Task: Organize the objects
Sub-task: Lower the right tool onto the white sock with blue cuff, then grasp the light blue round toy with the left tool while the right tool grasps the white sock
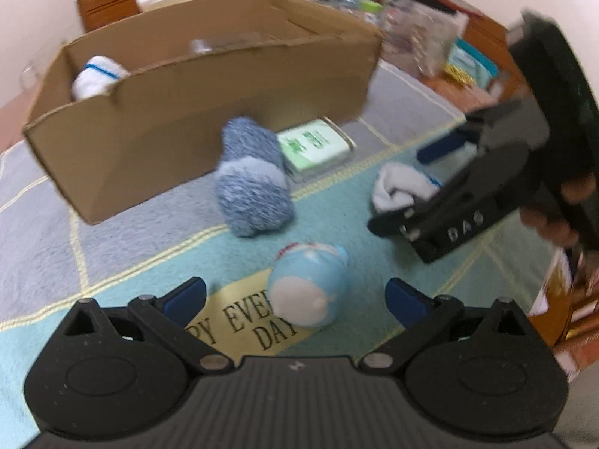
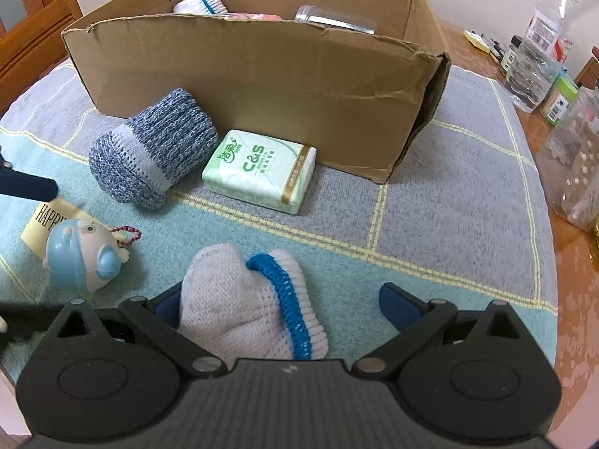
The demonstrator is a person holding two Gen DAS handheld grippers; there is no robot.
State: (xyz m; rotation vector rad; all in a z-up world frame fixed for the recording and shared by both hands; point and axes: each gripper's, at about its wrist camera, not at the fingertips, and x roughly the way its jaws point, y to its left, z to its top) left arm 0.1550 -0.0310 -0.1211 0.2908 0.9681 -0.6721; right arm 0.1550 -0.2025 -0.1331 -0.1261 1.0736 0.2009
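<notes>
- Right up close, the right tongs (image 2: 279, 305) are spread wide around the white sock (image 2: 243, 307) with the blue band. One blue pad looks tucked against its left side and the other stands clear on the right, so nothing is pinched yet. My read is that this straddle is the set-up for a squeeze.
- The left tongs (image 1: 295, 301) are wide as well and carry nothing. The little blue toy head (image 1: 309, 288) lies on the bench between their tips, which looks like the same framing move on that side.
- Under the toy sits a yellow label (image 2: 45, 220) on the rug-like cloth (image 2: 449, 205), and a pink cord (image 2: 127, 234) trails from the toy's top.
- A step further on, the rolled blue-grey sock (image 2: 153, 153) lies on its side, just beside the green tissue pack (image 2: 258, 170).
- The tissue pack lies flat at the foot of the cardboard box (image 2: 262, 86), touching it or nearly so, an easy short lift over the wall, I'd judge.
- Inside the box, another white sock (image 2: 204, 0) with a blue stripe and a clear jar (image 2: 333, 18) already show above the rim, so the box seems to be the collecting spot.
- Far right, bottles (image 2: 535, 63) stand well apart from the loose items.
</notes>
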